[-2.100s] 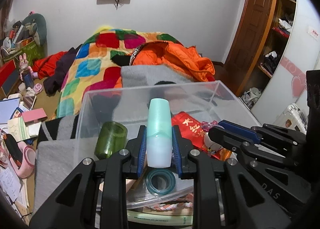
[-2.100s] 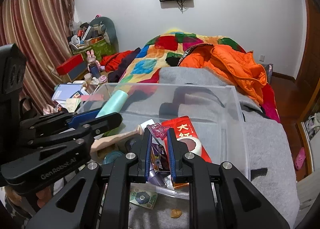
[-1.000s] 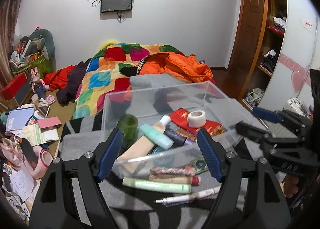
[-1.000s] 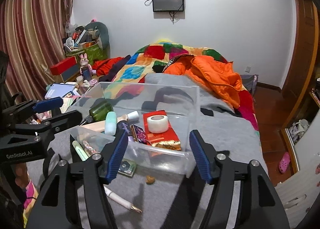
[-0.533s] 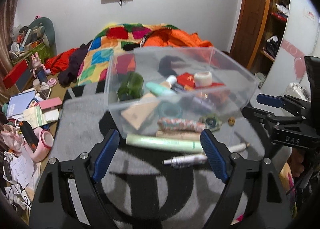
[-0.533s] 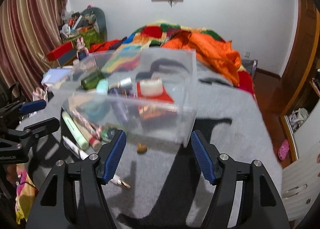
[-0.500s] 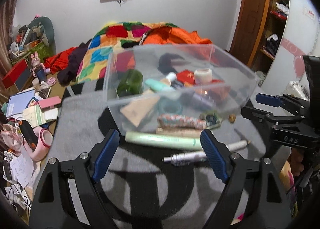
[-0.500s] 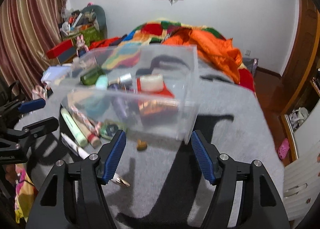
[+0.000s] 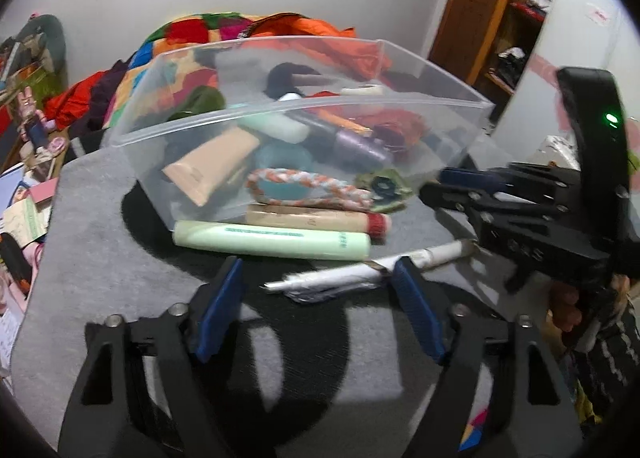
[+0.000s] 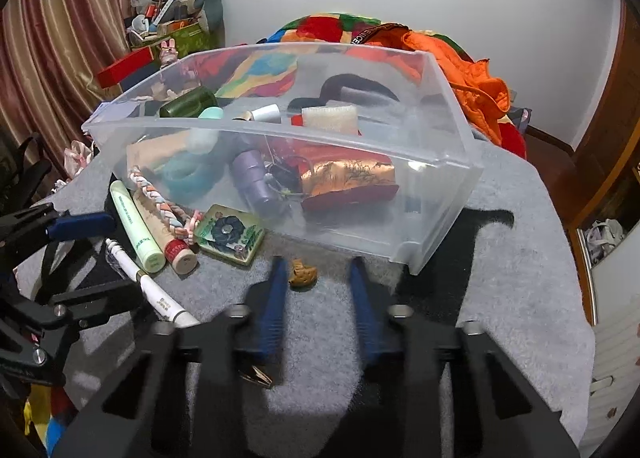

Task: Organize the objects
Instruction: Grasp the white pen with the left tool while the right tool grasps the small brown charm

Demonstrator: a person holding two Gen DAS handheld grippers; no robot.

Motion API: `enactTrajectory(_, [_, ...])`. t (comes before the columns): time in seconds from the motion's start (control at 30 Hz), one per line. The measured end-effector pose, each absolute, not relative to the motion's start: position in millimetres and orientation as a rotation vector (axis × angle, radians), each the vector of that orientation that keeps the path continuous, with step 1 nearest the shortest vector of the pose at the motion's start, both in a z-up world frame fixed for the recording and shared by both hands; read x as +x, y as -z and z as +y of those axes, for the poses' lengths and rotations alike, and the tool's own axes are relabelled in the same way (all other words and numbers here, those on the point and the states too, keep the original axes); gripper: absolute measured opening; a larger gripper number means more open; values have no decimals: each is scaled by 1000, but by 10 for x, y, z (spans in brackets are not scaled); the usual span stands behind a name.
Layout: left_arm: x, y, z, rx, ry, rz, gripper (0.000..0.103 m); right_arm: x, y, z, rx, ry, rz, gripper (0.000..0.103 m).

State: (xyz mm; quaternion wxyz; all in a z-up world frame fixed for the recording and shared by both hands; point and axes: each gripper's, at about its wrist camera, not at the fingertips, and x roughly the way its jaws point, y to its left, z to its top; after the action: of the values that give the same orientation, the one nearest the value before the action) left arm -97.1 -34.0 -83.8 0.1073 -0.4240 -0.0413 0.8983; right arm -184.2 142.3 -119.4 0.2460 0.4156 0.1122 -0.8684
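A clear plastic bin (image 9: pixel 304 104) holding several small items stands on a grey cloth (image 9: pixel 100 258). In front of it lie a pale green tube (image 9: pixel 272 240), a beige tube with a red cap (image 9: pixel 316 220), a braided band (image 9: pixel 308 188), a green tin (image 10: pixel 230 234) and a white pen (image 9: pixel 360 270). My left gripper (image 9: pixel 318 290) hangs low over the pen, its jaws closing with the pen between them and not pressed. My right gripper (image 10: pixel 318 282) is blurred, its jaws closing around a small brown object (image 10: pixel 302 273) without pressing it.
A bed with a colourful quilt (image 10: pixel 320 26) and an orange jacket (image 10: pixel 468 58) lies behind the bin. Clutter and a striped curtain (image 10: pixel 60 38) fill the left side. A wooden door and shelves (image 9: pixel 500 10) stand at the right. A small gold clip (image 10: pixel 256 376) lies by the right gripper.
Both grippers let go of their items into the bin, pulled back and sank toward the grey cloth. Their jaws have narrowed, the right ones far more.
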Motion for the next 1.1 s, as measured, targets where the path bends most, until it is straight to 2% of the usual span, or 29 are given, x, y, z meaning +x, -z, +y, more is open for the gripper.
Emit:
enactTrajectory(0.07, [-919,826,-298,-1237,-2617,-111,63,-1837,1187,1440,1131,2378,294,12])
enactTrajectory(0.13, [-839,824,-244,-1235,-2582,-94,55,-1828,1183,1475,1129,2385,278,12])
enactTrajectory(0.17, [-806,819,-221,-1232,-2568,-90,54,-1822,1176,1496,1128,2389,271,12])
enactTrajectory(0.4, [-591,696,-54,-1202,-2538,13,53,-1736,1104,1735,1120,2426,213,12])
enactTrajectory(0.63, [-870,558,37,-1182,-2498,25,53,-1661,912,1992,1084,2462,128,12])
enactTrajectory(0.8, [-1044,671,398,-1208,-2406,197,52,-1608,879,2031,1076,2457,115,12])
enactTrajectory(0.9, [-1142,835,509,-1264,-2411,286,39,-1595,887,2030,1077,2446,114,12])
enactTrajectory(1.1, [-1021,802,528,-1240,-2419,297,17,-1558,898,2047,1075,2440,97,12])
